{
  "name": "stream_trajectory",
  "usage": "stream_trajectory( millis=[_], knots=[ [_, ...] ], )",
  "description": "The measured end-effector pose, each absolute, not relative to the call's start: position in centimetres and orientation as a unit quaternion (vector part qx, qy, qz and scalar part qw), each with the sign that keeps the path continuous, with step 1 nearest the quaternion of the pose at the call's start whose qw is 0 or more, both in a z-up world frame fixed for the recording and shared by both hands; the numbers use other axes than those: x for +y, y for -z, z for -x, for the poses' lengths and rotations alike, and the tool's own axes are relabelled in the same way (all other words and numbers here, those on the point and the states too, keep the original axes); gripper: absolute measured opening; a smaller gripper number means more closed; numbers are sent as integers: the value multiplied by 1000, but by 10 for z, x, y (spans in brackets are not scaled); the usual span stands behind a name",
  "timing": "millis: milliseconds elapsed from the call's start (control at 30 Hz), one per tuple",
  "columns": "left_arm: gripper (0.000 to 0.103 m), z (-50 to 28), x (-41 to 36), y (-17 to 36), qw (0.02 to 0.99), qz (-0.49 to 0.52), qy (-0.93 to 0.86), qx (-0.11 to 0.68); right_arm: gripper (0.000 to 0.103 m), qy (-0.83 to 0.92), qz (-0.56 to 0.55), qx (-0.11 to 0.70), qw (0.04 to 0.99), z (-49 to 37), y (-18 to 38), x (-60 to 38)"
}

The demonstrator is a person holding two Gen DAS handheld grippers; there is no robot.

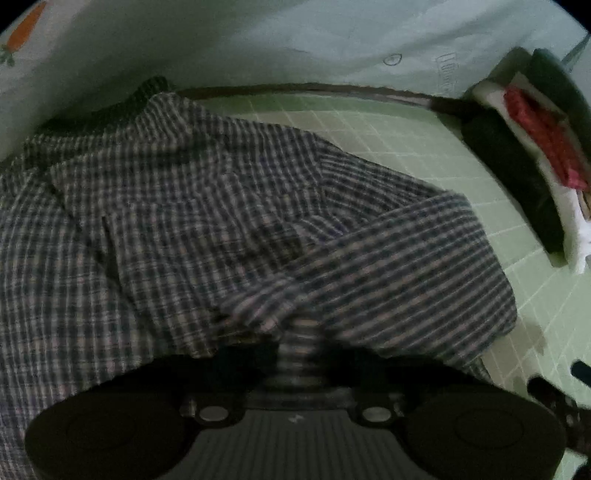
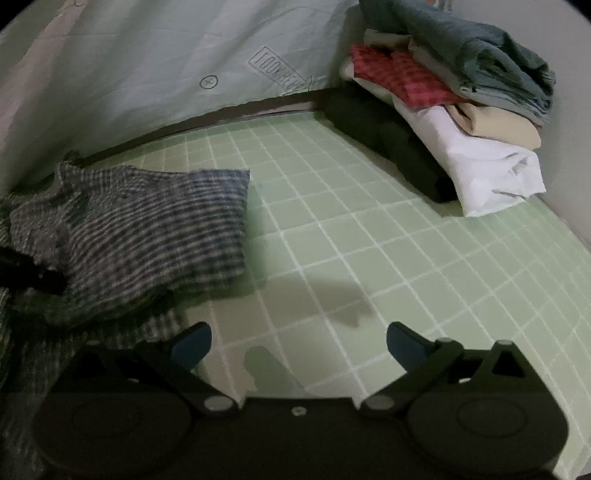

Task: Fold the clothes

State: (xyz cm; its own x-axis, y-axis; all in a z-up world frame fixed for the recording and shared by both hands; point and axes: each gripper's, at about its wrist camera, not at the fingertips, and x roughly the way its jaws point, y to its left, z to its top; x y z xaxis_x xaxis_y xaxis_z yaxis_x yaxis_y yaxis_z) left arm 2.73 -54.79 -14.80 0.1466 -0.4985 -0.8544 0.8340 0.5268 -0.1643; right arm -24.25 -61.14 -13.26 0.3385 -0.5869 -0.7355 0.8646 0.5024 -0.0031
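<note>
Left wrist view: the left gripper [image 1: 301,350] has its jaws pinched shut on a fold of the grey-and-white checked cotton shirt [image 1: 207,206], which lies ahead and leftward on the green gridded bench [image 1: 424,147].

Right wrist view: the right gripper [image 2: 299,343] hangs wide open and empty; the shirt [image 2: 147,229] lies to its left, so the left hand is nearer

A home laundry-folding spot, pale green gridded mat [image 2: 332,236] as work surface, stack of folded garments [image 2: 454,110] at two o'clock, pale printed bedsheet [image 2: 147,74] with a carrot motif [image 1: 24,31] hanging at twelve o'clock, checked shirt [image 1: 184,221] spread out.
</note>
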Motion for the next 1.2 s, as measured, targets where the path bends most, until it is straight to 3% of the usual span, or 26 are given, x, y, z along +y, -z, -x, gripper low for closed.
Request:
stream_trajectory(
  millis=[333, 667, 767, 833, 900, 1000, 1200],
  knots=[
    [8, -44, -488, 59, 773, -102, 505, 371, 102, 500, -197, 329, 777, 251, 109, -561],
    [8, -196, -353, 2, 866, 30, 378, 326, 102, 512, -182, 331, 771, 227, 97, -481],
    [17, -239, -314, 19, 883, 64, 299, 357, 102, 507, -175, 338, 773, 220, 97, -459],
    [41, -253, -294, 32, 879, 73, 270, 386, 102, 501, -170, 342, 776, 218, 96, -445],
    [54, -249, -281, 44, 877, 70, 261, 397, 102, 496, -161, 346, 780, 217, 94, -432],
    [60, -221, -272, 62, 868, 50, 276, 410, 102, 487, -151, 353, 784, 220, 94, -417],
    [61, -128, -285, 106, 814, -28, 346, 465, 102, 481, -137, 360, 787, 234, 100, -396]
  ],
)
